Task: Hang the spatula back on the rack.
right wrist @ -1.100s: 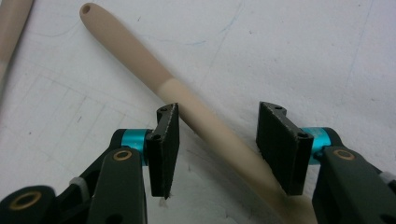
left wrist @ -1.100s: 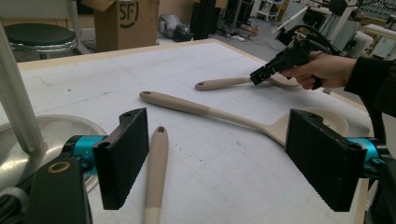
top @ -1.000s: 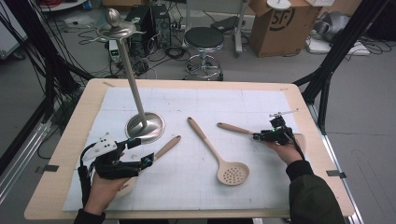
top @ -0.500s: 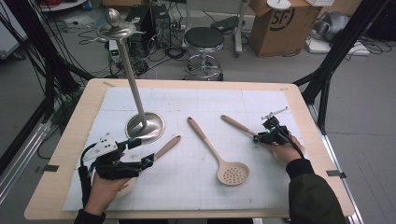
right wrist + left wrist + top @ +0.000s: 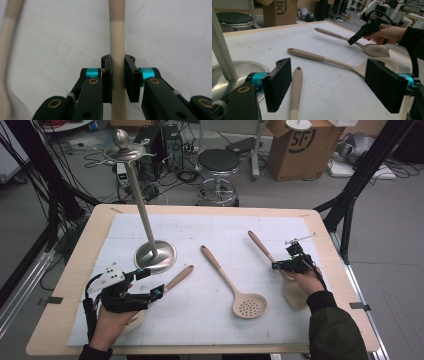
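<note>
Cluttered lab floor behind, white gridded mat [image 5: 210, 227] on the wooden table. The right gripper [image 5: 289, 265] has just been closing and now pinches the handle of the solid spoon [image 5: 260, 245], whose handle angles away toward the far side. The left gripper [image 5: 332, 87] sits wide open with another spoon handle [image 5: 295, 92] running lengthwise between its jaws, untouched. The tall metal stand [image 5: 155, 255] is just beside it.

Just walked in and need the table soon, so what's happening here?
A person works two hand-held grippers over a white mat with three spoons. The right gripper has just been closing its jaws and now clamps the right spoon by its handle. The left gripper is open around the left spoon, not gripping it. A slotted spoon lies between them, near a metal stand.
</note>
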Demonstrator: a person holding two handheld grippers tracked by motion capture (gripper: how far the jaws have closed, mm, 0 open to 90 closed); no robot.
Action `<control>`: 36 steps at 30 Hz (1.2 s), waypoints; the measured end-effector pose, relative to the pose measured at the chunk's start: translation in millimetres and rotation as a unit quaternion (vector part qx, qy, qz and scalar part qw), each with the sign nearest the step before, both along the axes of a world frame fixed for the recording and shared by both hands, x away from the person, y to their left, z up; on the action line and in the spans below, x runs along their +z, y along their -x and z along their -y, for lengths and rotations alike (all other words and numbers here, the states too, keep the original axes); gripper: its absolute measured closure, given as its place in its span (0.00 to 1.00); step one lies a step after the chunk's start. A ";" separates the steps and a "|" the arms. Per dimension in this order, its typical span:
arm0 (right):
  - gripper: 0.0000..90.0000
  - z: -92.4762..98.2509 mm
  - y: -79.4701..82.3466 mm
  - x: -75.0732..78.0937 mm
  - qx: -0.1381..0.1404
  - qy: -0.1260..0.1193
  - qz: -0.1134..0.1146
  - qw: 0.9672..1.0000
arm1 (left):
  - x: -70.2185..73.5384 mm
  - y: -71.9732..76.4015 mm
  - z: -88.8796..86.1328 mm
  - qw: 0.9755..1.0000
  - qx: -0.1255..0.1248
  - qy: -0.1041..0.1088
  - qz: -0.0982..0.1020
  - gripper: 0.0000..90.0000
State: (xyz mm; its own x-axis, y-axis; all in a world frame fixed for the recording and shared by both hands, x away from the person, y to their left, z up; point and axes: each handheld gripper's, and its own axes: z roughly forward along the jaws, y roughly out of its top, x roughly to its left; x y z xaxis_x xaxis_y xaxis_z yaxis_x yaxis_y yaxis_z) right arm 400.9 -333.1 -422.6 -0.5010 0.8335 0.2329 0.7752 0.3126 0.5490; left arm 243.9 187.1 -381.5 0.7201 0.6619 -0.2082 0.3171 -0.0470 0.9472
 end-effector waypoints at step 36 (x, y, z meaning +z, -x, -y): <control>0.87 -90.4 0.0 67.6 0.067 -0.209 0.157 0.963 | 0.4 5.3 -2.0 1.000 -0.008 0.017 -0.001 0.26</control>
